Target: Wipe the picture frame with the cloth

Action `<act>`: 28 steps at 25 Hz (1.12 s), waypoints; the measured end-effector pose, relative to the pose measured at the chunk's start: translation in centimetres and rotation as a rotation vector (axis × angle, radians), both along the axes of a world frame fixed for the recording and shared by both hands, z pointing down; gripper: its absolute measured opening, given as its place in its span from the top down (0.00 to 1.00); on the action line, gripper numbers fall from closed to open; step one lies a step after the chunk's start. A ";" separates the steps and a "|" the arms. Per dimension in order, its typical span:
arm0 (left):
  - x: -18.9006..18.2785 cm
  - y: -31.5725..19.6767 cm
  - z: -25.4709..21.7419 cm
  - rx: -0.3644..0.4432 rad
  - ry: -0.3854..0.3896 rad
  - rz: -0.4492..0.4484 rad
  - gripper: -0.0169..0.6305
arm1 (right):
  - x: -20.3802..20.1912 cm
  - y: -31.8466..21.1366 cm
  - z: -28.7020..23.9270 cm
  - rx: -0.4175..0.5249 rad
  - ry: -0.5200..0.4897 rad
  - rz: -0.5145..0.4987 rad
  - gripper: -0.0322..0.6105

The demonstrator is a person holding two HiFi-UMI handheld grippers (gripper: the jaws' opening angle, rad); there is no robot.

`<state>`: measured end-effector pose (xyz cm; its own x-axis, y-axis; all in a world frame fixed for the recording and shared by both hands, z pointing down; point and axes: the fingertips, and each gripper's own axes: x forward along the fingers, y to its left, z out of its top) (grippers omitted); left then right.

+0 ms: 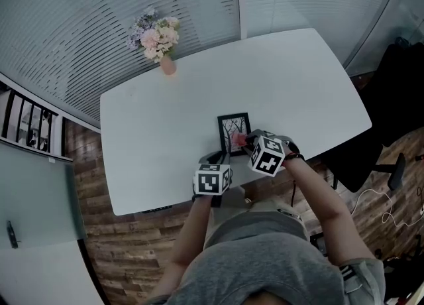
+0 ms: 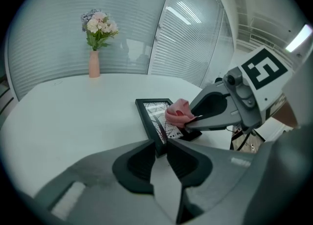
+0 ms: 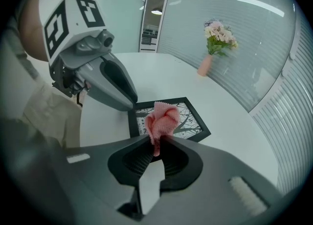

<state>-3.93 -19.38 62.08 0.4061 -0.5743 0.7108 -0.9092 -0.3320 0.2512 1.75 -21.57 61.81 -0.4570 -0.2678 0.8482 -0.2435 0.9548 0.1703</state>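
While the white table (image 1: 298, 85) takes up most of the scene, with a vase of flowers (image 1: 162, 42) at its far left, the work sits close to the near edge. The picture frame (image 1: 232, 124) lies there on the tabletop, black-bordered, glass up. Both forearms reach forward from the person's body, the left one straight ahead and the right one angling in from the right, so the two tools meet over the frame's near end.

The left gripper (image 2: 161, 146) has its jaws drawn together on the frame's near corner, seemingly pinning it. The right gripper (image 3: 156, 143) is clamped on the pink cloth (image 3: 164, 119), which bunches out past the jaw tips and rests on the glass near the frame's near end.

I judge the wiping step to be under way. The next move likely calls for sweeping the cloth across the glass toward the far edge while the left tool keeps the frame from sliding.
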 end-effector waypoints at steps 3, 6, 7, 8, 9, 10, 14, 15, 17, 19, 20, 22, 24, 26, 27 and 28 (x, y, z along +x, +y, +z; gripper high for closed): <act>0.0 -0.1 0.1 0.006 -0.004 -0.008 0.85 | 0.0 0.6 0.1 -0.006 0.003 -0.008 0.89; 0.0 -0.1 0.1 0.009 -0.008 -0.015 0.85 | 0.1 1.1 0.1 -0.018 0.002 -0.012 0.89; 0.0 0.0 0.1 0.010 -0.010 -0.018 0.85 | 0.1 1.2 0.1 -0.022 0.000 -0.012 0.89; 0.0 0.0 0.0 0.012 -0.012 -0.020 0.85 | 0.1 1.3 0.1 -0.023 -0.001 -0.011 0.89; 0.0 0.1 0.0 0.015 -0.015 -0.023 0.85 | 0.1 1.4 0.1 -0.022 -0.002 -0.010 0.89; 0.0 0.1 0.0 0.017 -0.018 -0.026 0.85 | 0.1 1.5 0.1 -0.019 -0.001 -0.010 0.89; 0.0 0.0 0.0 0.016 -0.026 -0.036 0.86 | 0.2 1.5 0.1 -0.006 -0.006 -0.001 0.89; 0.0 0.0 0.1 0.015 -0.028 -0.036 0.86 | 0.2 1.4 0.1 -0.003 -0.015 0.008 0.89; -0.1 0.0 0.0 0.017 -0.028 -0.038 0.86 | 0.2 1.2 -0.2 0.006 -0.043 0.038 0.89; -0.1 0.0 0.0 0.031 -0.023 -0.043 0.86 | 0.4 1.2 -0.6 0.016 -0.080 0.077 0.89; -0.2 0.1 -0.1 0.038 -0.020 -0.046 0.86 | 0.5 1.4 -0.9 0.021 -0.099 0.097 0.89; -0.2 0.3 -0.1 0.049 -0.023 -0.049 0.86 | 0.7 1.7 -1.5 0.035 -0.135 0.133 0.89; -0.2 0.4 -0.4 0.063 -0.024 -0.048 0.86 | 1.0 2.1 -2.2 0.047 -0.171 0.171 0.89; -0.2 0.5 -1.0 0.086 -0.015 -0.052 0.86 | 1.1 2.7 -2.8 0.051 -0.209 0.209 0.89; -0.2 0.6 -1.4 0.097 -0.008 -0.055 0.86 | 1.2 3.0 -3.2 0.051 -0.228 0.228 0.89; -0.3 0.7 -1.8 0.108 -0.001 -0.056 0.86 | 1.2 3.3 -3.5 0.052 -0.248 0.247 0.89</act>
<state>-4.22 -18.64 60.28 0.3704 -0.6698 0.6436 -0.9274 -0.3057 0.2157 2.97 -18.30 58.29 -0.5634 -0.4356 0.7020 -0.5056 0.8538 0.1241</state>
